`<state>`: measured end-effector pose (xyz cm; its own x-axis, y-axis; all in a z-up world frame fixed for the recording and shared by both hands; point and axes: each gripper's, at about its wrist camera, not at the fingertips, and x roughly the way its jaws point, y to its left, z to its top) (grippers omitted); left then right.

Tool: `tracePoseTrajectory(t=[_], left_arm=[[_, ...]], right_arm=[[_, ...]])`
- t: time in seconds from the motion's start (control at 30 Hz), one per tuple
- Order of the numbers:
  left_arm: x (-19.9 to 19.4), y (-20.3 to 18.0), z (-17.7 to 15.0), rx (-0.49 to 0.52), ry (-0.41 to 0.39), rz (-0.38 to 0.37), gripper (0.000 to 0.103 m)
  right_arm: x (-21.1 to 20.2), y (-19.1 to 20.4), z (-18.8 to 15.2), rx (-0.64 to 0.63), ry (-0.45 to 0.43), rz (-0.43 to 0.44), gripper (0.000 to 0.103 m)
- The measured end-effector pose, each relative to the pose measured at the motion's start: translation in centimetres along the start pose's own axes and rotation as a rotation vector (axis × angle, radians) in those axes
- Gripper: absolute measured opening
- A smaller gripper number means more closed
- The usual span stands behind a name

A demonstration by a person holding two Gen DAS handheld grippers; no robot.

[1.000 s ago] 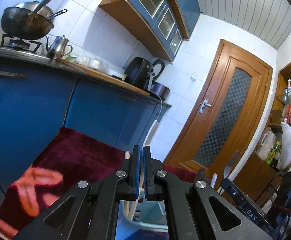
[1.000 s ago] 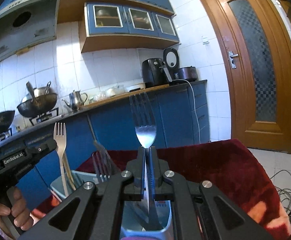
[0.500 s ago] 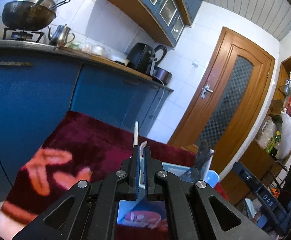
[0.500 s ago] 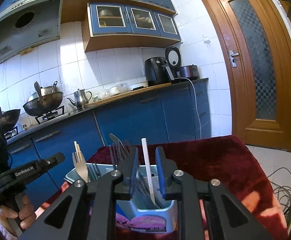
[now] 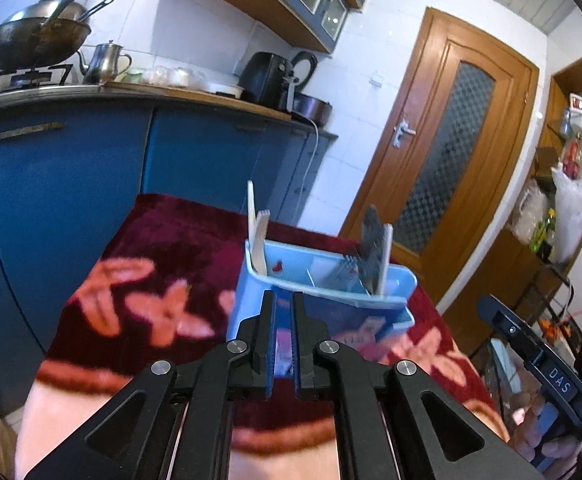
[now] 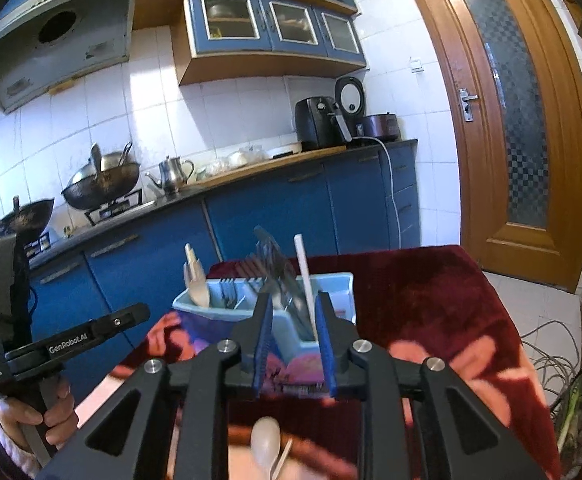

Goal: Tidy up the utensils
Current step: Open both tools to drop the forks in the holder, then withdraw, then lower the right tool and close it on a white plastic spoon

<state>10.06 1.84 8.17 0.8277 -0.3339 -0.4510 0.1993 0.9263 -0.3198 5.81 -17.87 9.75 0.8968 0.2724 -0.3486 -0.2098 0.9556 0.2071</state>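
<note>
While the light-blue utensil caddy [image 6: 333, 286] stands on the dark-red floral cloth [image 6: 431, 300], holding wooden forks [image 6: 195, 280] and metal forks [image 6: 277, 268], the right gripper [image 6: 293, 314] has just been opening, empty; the left gripper [image 5: 283, 312] is nearly closed, holding nothing.

Left tongs [image 5: 282, 305] nearly closed on nothing and angled downward; right tongs [image 6: 294, 309] just opening, empty, a gap between the pads
</note>
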Motion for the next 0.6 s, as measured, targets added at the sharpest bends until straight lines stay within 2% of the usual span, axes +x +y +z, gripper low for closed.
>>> tracePoseTrajectory(t=[0.27, 0.6], left_arm=[[-1.5, -1.0, -2.3, 0.053, 0.082, 0.024, 0.006], [-2.0, 0.2, -4.6, 0.066, 0.154, 0.076, 0.006]], right_arm=[[-0.9, 1.7, -2.5, -0.040, 0.093, -0.002, 0.028], [0.6, 3.2, -5.5, -0.050, 0.222, -0.003, 0.034]])
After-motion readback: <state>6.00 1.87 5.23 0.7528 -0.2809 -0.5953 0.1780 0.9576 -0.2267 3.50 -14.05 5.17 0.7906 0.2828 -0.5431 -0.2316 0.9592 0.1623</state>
